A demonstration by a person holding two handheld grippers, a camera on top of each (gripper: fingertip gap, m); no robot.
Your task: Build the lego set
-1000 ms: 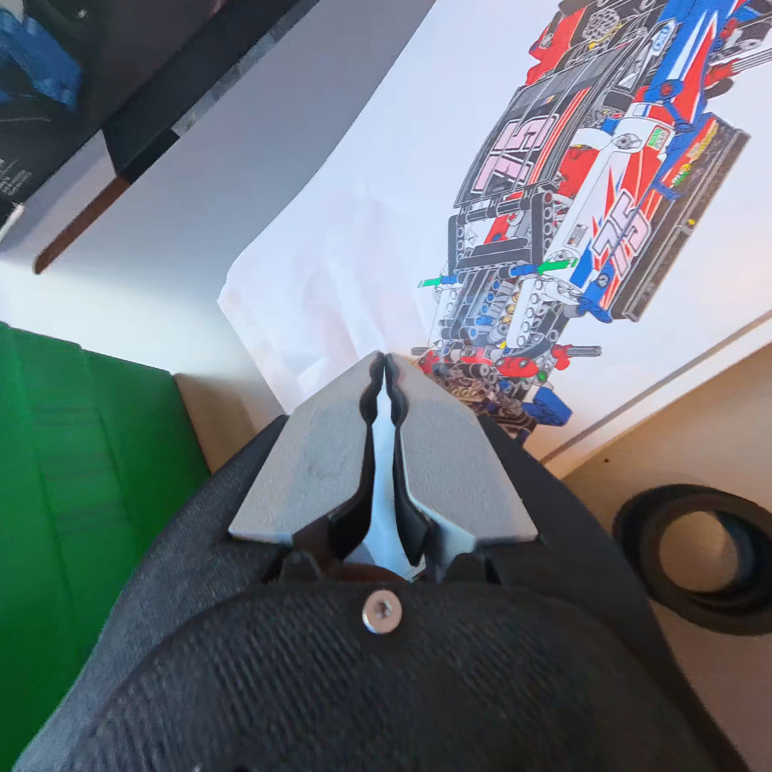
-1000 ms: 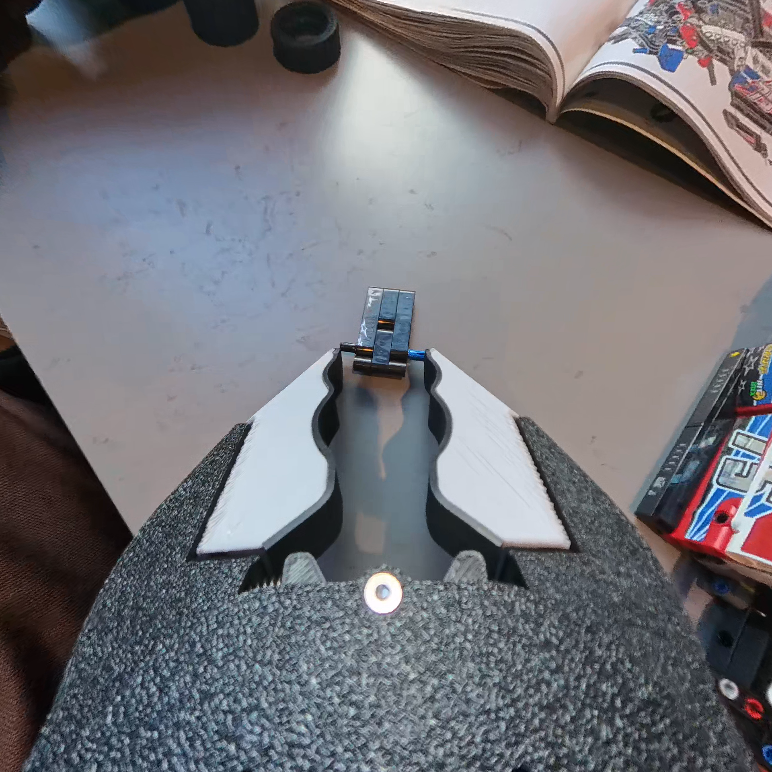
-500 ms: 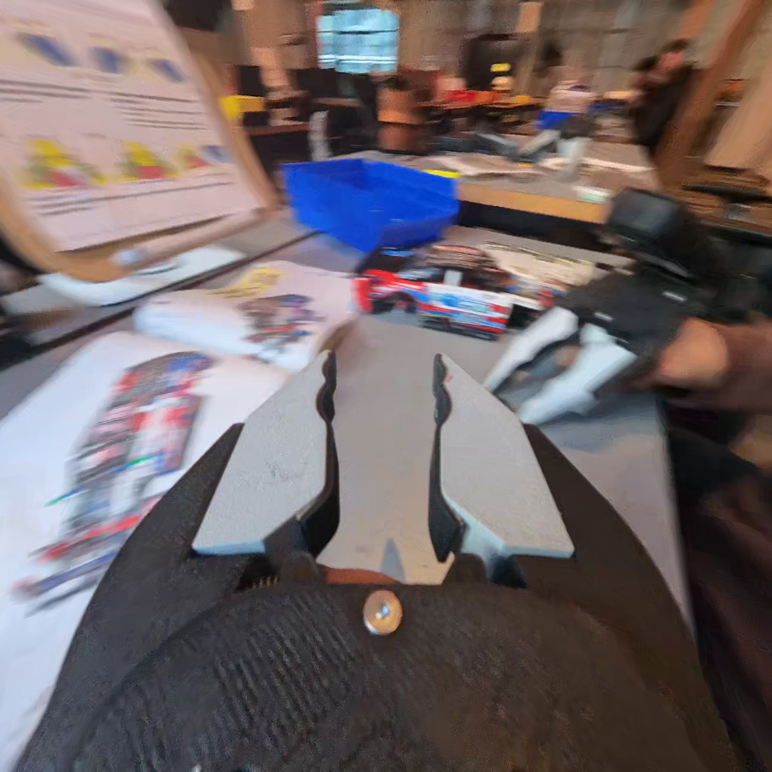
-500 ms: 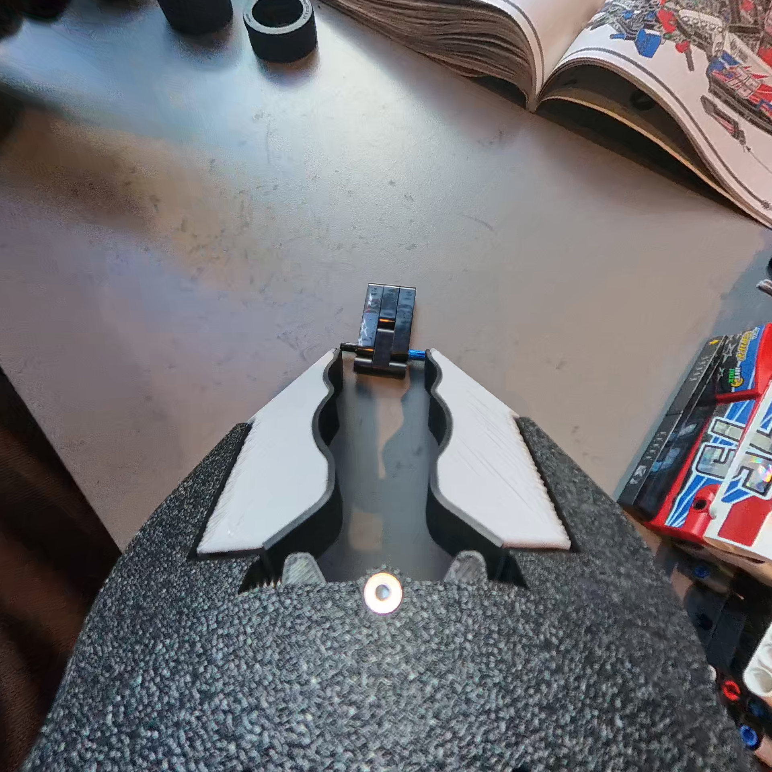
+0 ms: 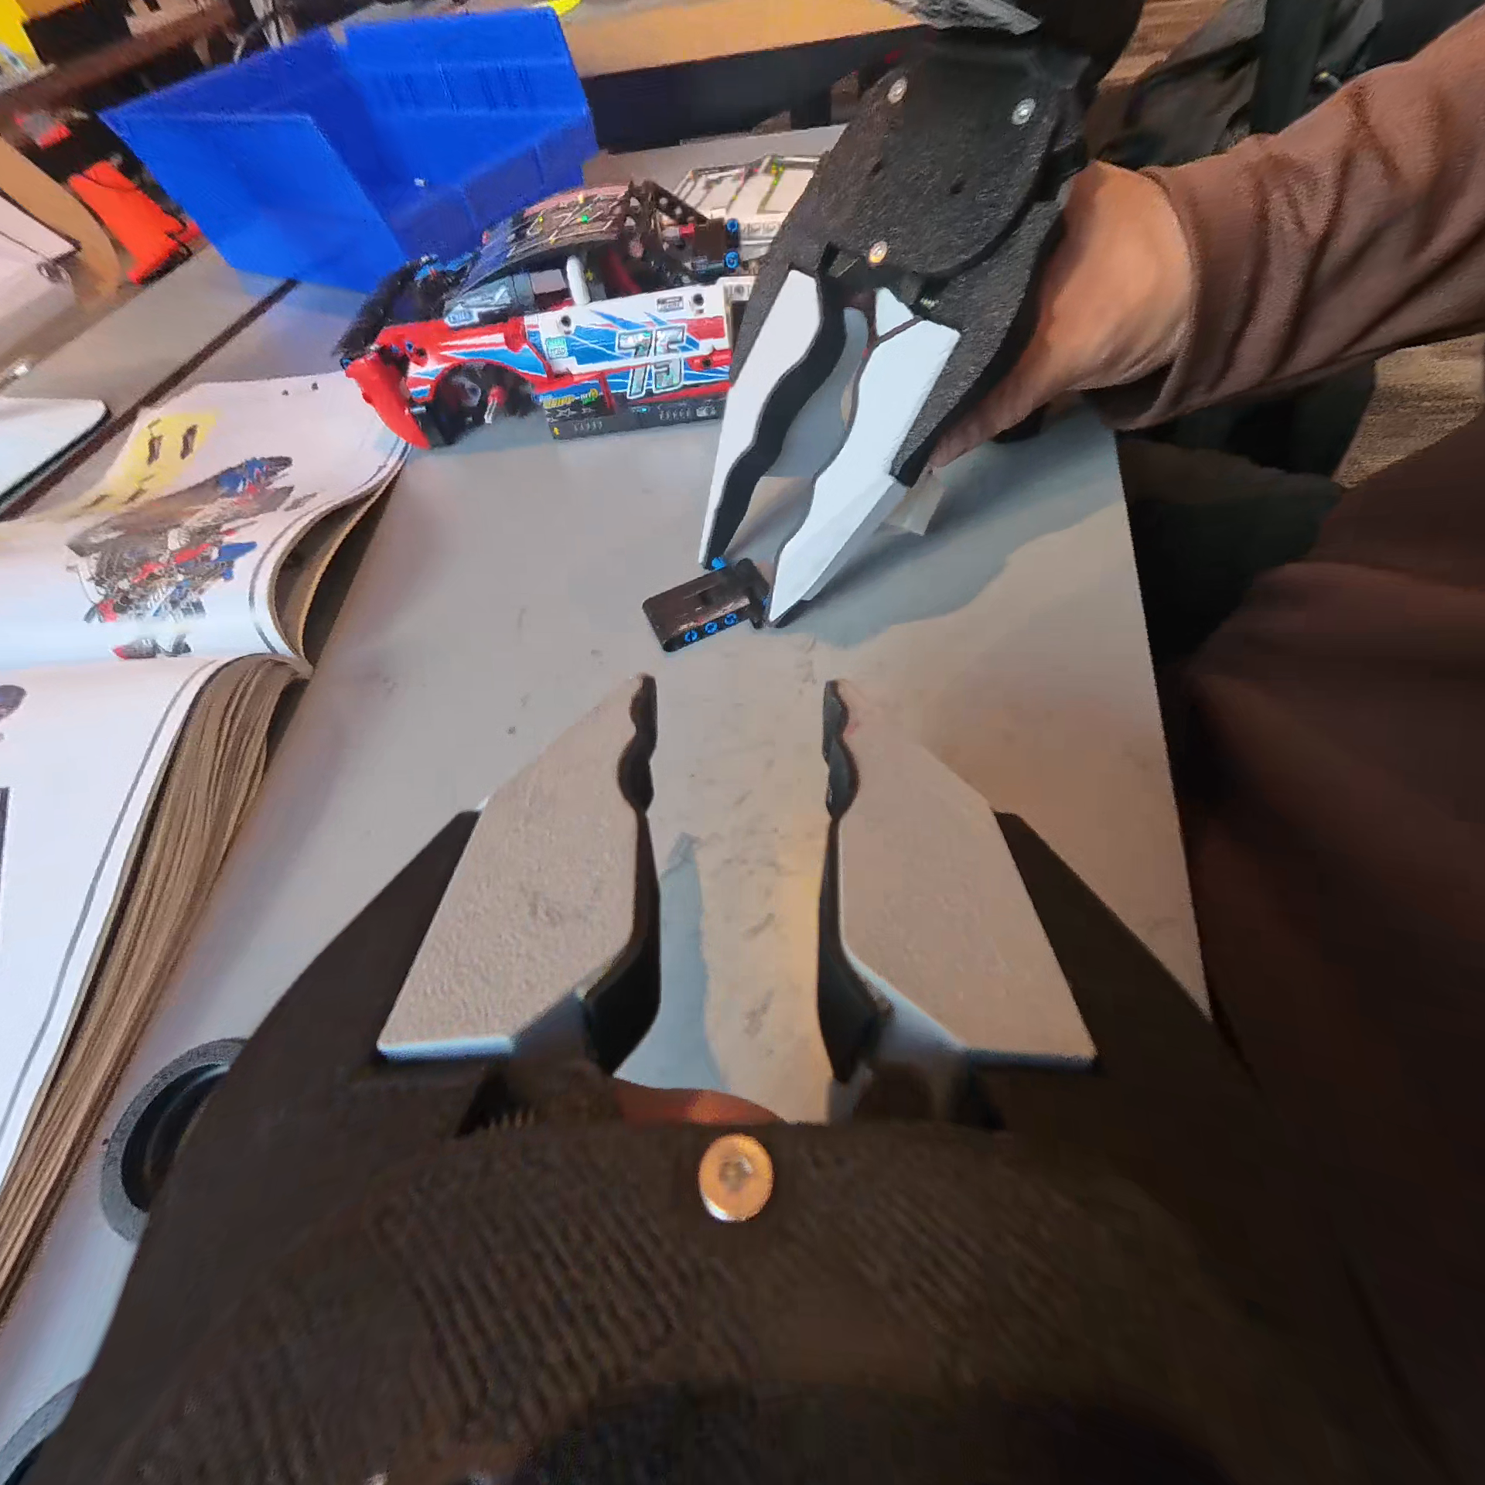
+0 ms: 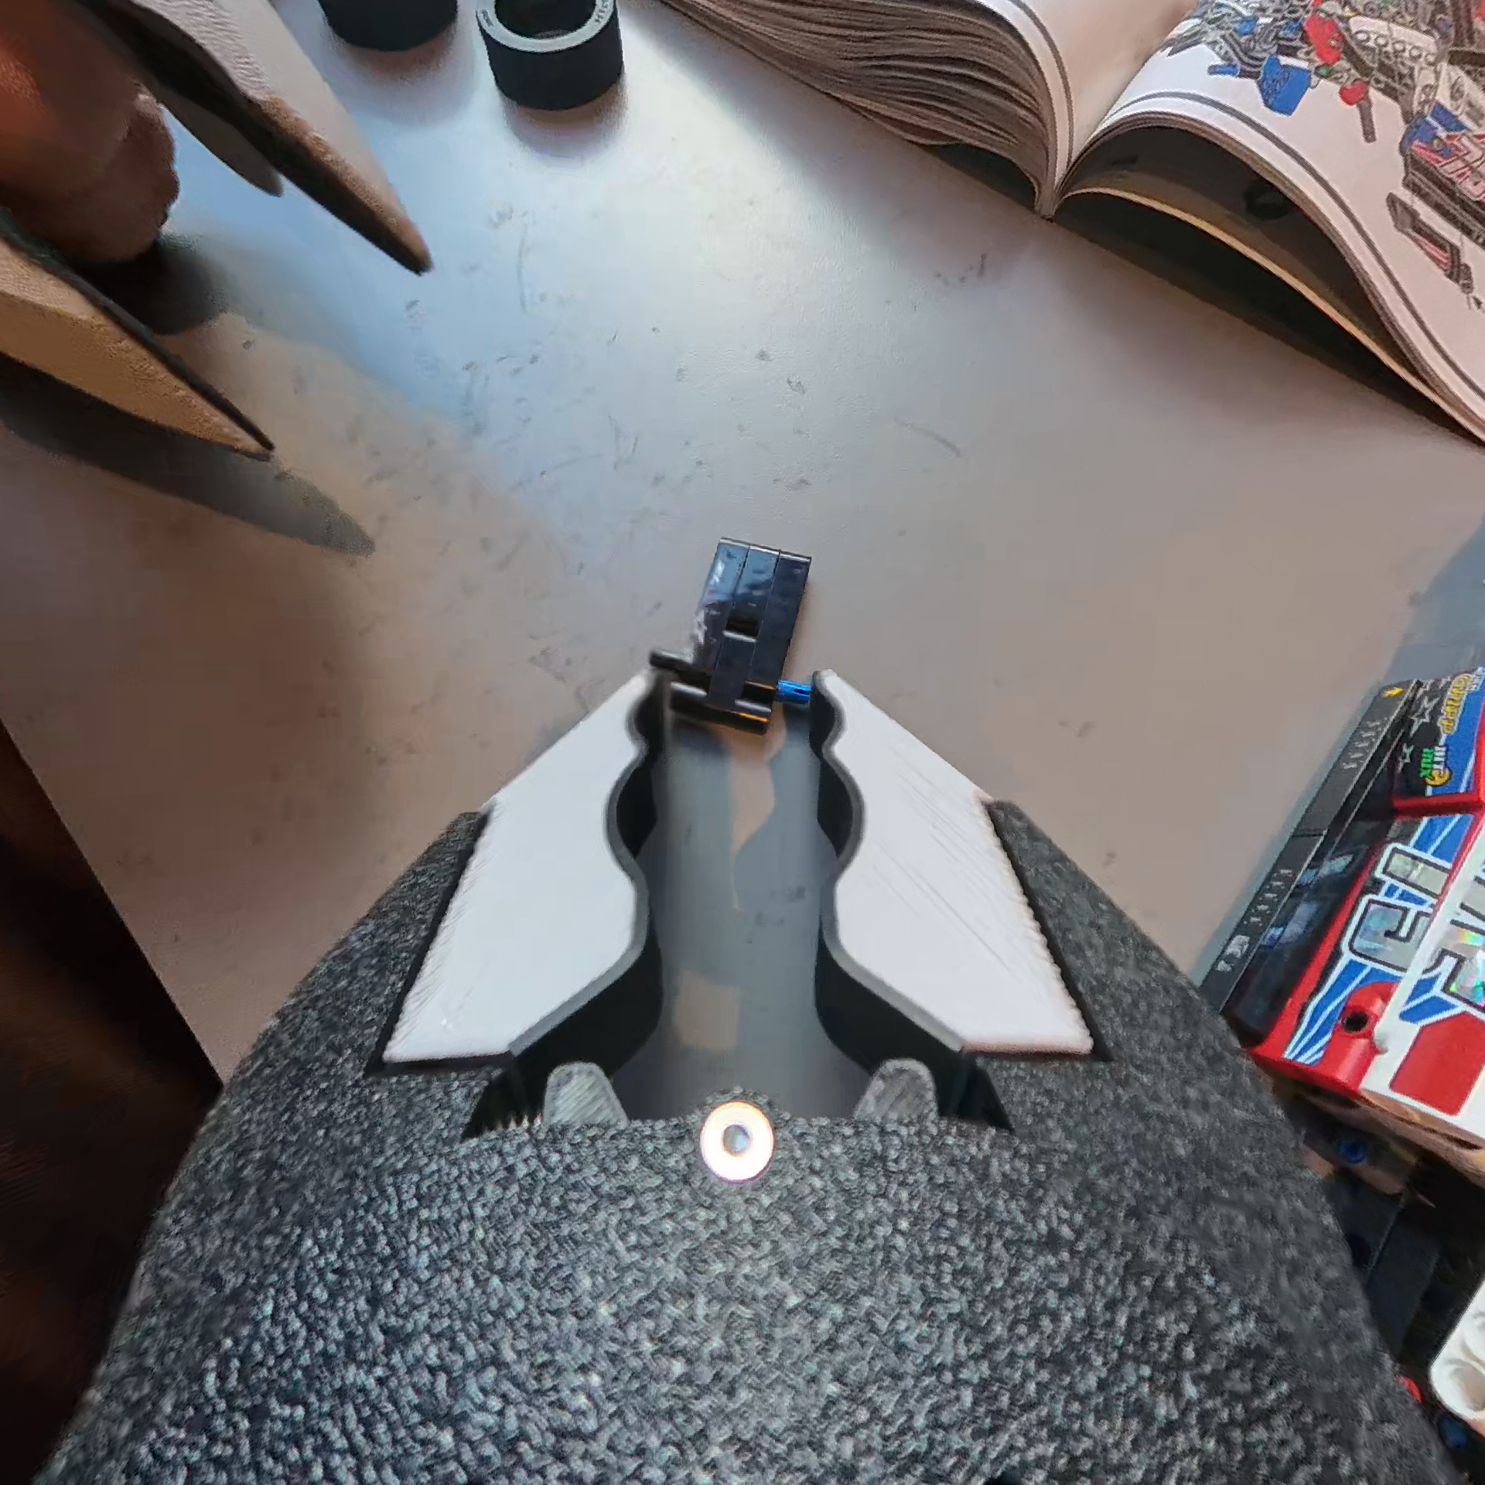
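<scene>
A workshop: grey worktable [image 5: 498, 562], blue parts bin [image 5: 353, 145], further benches behind.

Bare table [image 5: 498, 562] between open booklet [image 5: 161, 562] and car body [image 5: 562, 353].

Race car [image 5: 554, 353]: rear end hidden behind the right tongs [image 5: 743, 591]. Tyre [image 5: 153, 1125]: partly covered by the left tongs' body, lower left. Instruction book [image 6: 1205, 120]: cut off by the frame edge, upper right of the right tongs. Whether those tongs touched the black piece [image 6: 743, 635]: undetermined.

Each tool [image 5: 735, 699] has pale wavy-edged fingers [image 6: 546, 900], black textured housing, one silver screw; brown sleeve [image 5: 1318, 217].
</scene>
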